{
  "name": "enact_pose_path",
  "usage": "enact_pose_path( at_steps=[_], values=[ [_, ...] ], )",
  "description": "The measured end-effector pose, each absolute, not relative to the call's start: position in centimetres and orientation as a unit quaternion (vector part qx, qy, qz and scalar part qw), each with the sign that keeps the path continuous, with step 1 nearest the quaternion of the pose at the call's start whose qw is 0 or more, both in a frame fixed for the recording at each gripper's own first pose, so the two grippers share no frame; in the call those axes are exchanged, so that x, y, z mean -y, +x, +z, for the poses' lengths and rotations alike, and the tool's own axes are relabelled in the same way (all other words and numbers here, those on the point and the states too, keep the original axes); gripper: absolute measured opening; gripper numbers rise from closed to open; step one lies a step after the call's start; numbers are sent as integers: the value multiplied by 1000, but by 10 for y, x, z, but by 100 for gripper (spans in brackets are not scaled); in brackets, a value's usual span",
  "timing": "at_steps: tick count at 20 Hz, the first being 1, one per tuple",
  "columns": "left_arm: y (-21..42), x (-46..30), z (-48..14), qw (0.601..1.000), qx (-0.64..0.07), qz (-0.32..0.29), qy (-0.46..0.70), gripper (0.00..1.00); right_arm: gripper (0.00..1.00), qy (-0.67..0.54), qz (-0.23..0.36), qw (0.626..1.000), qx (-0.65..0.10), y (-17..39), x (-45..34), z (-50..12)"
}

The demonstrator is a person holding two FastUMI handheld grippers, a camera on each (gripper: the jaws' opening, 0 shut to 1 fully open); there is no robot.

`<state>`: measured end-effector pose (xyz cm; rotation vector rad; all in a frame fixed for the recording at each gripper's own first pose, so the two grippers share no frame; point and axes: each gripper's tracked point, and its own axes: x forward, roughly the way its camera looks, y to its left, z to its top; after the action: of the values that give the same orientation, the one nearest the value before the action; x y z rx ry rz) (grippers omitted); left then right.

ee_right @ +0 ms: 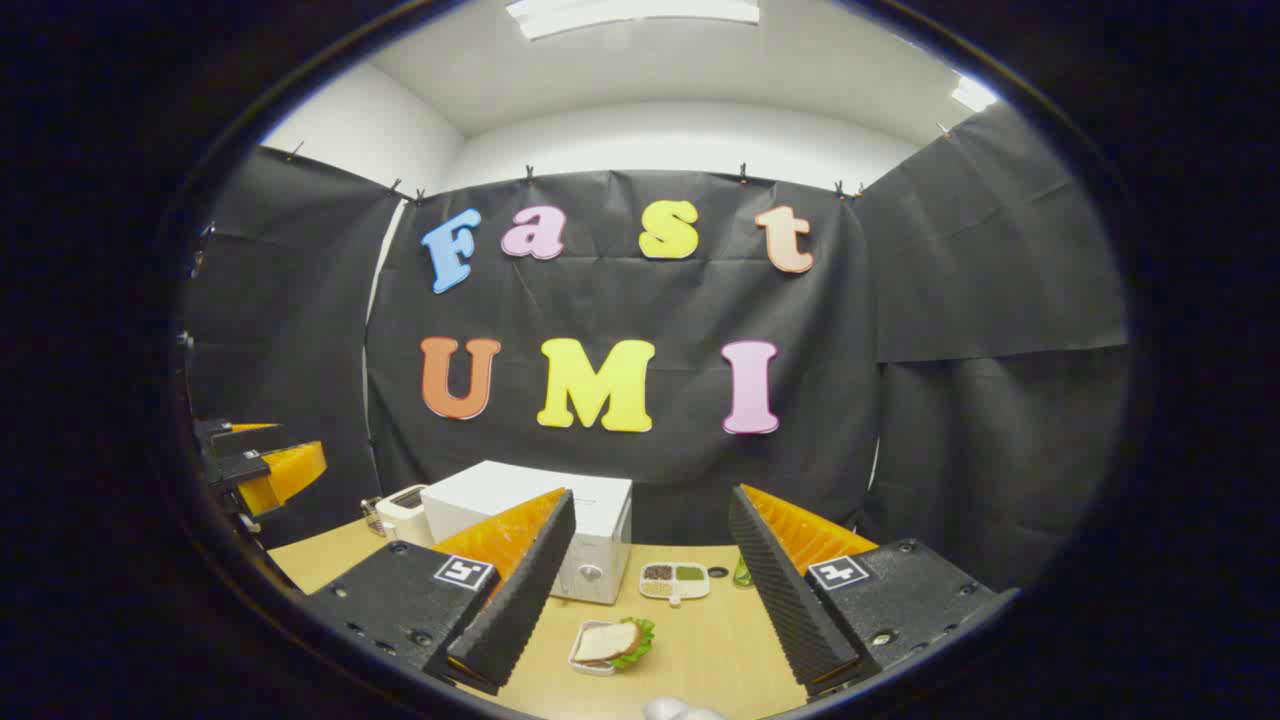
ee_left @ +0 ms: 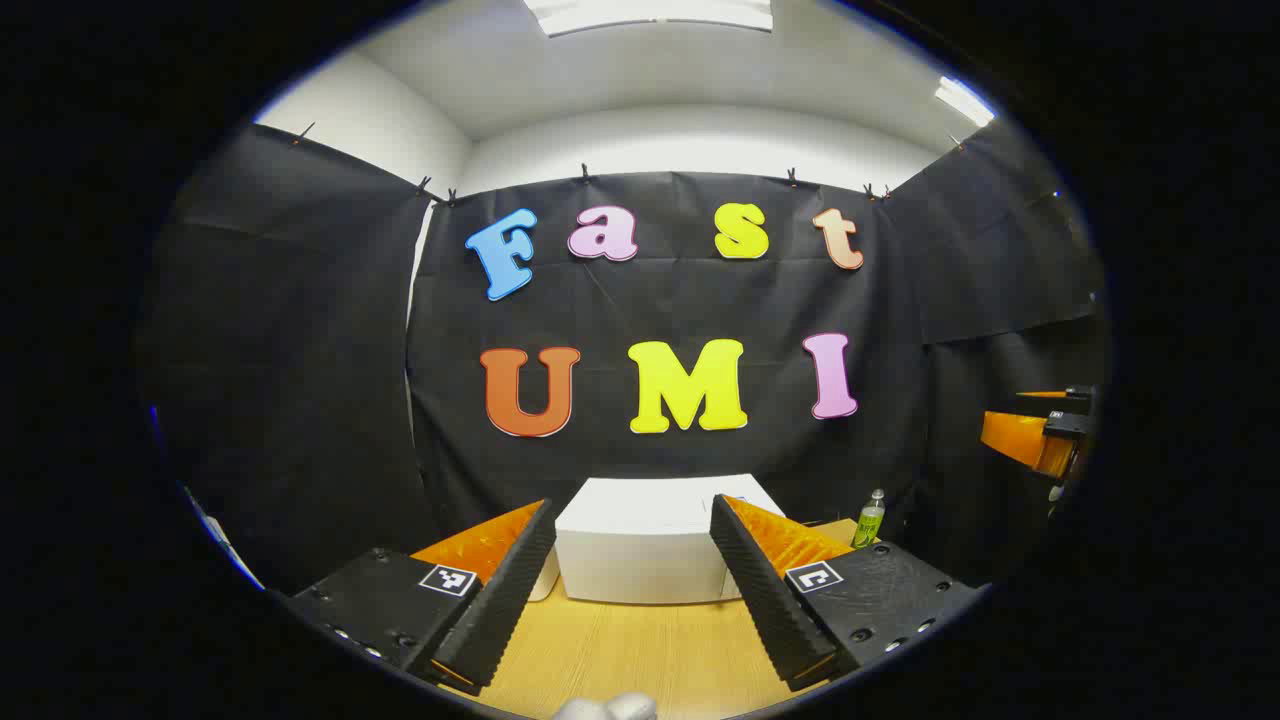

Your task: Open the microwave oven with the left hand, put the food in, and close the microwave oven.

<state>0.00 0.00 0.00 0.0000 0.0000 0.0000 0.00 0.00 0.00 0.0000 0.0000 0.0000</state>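
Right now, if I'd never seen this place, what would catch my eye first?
Probably the white microwave with its door shut, at the back of the wooden table. Next, the sandwich on a small plate in front of it, with a little divided dish just behind. Up close, each view has a pair of black and orange fingers spread wide apart, holding nothing.

matt white microwave (ee_right: 540, 520), wood-grain table (ee_right: 700, 640)

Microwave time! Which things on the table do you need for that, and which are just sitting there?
Needed:
microwave, door shut
sandwich on its small plate
left gripper, open
right gripper, open

Just sitting there:
toaster
divided snack tray
green bottle
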Motion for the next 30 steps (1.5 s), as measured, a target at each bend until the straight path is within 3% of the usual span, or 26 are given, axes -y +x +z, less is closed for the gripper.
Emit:
enact_pose_path(
  at_steps=[22,25,26,27,30],
  values=[
    [23,-1,-9,1000,7,-2,12,96,99,2,-7,1000,2,12,9,-4],
    [44,14,-30,1000,15,-12,12,96,99,4,-7,1000,6,15,12,1],
    [54,20,-43,1000,15,-15,13,96,92,3,-8,1000,4,16,14,2],
    [65,29,-60,1000,8,-22,11,96,99,1,-9,1000,4,18,17,2],
    [102,64,-115,999,-9,-43,14,96,99,-6,-17,1000,-1,21,27,8]
  ],
)
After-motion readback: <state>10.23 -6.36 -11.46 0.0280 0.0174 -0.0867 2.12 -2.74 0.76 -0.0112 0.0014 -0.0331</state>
